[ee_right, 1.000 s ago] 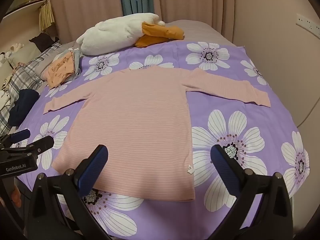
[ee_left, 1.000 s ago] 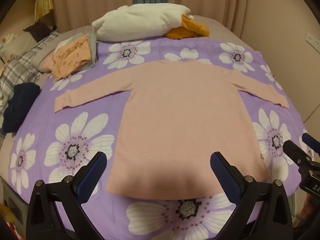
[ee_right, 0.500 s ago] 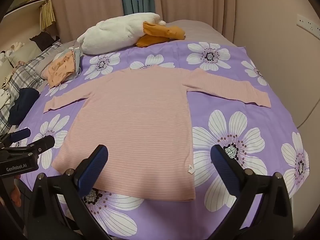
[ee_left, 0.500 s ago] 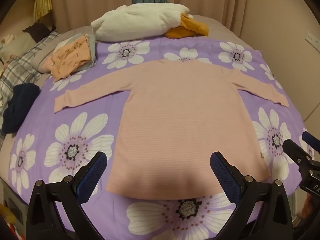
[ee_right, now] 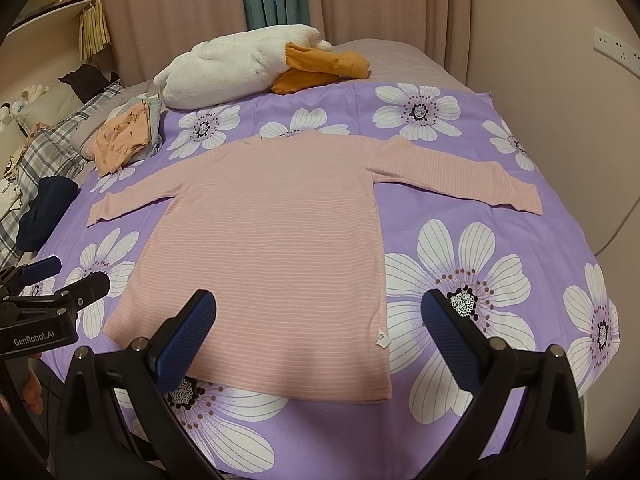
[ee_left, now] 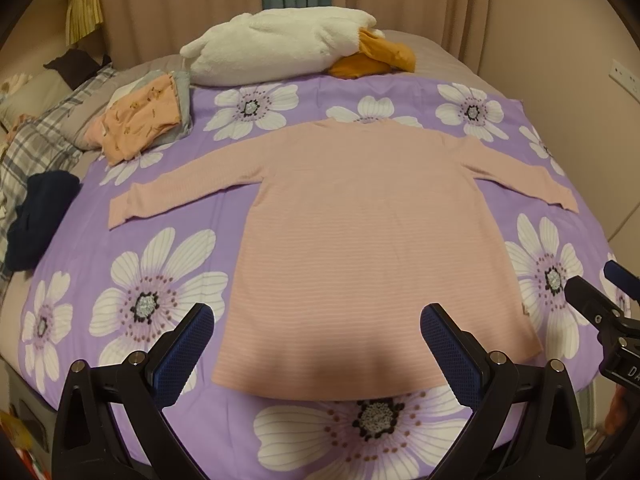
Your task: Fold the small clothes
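Pink striped long-sleeve top (ee_left: pixel 372 232) flat on floral bedsheet (ee_left: pixel 168 216), sleeves spread, unfolded. Left claw (ee_left: pixel 316 344) and right claw (ee_right: pixel 318 326) both agape, empty, above hem. Advice: pinch sleeve cuffs first, fold inward over body, keep edges straight.

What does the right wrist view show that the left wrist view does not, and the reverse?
Only the right wrist view shows the small white tag at the pink shirt's side seam, and the left gripper open at the left edge. Only the left wrist view shows the right gripper at the right edge. Both show the shirt spread flat, sleeves out, on the purple flowered sheet, with the folded pile and the white plush behind.
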Available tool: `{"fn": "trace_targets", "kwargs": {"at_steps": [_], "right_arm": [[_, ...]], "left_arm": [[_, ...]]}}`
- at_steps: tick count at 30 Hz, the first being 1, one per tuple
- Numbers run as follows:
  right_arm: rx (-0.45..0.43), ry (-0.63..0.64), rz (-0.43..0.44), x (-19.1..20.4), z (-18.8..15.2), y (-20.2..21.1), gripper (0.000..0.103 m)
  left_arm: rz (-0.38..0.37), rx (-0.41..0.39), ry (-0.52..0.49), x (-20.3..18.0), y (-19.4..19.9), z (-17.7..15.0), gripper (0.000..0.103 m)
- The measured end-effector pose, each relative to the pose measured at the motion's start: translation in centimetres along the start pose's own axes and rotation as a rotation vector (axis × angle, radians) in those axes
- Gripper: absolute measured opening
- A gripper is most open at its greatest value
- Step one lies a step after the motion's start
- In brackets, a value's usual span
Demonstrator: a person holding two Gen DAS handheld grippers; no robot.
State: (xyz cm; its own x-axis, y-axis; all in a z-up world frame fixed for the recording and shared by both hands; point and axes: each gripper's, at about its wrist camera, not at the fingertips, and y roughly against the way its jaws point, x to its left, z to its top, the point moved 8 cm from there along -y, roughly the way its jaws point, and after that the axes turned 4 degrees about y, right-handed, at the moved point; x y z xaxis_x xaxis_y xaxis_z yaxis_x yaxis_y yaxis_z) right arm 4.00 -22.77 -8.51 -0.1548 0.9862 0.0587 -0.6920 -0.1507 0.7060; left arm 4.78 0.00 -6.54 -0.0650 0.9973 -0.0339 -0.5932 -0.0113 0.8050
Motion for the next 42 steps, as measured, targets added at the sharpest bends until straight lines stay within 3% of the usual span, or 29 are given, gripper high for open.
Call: {"fn": "trace_targets", "kwargs": {"at_steps": [42], "right_arm": [[0.001, -0.002, 0.002, 0.15, -0.10, -0.14, 0.103]], "left_arm": [[0.007, -0.001, -0.006, -0.46, 0.04, -0.14, 0.102]]}}
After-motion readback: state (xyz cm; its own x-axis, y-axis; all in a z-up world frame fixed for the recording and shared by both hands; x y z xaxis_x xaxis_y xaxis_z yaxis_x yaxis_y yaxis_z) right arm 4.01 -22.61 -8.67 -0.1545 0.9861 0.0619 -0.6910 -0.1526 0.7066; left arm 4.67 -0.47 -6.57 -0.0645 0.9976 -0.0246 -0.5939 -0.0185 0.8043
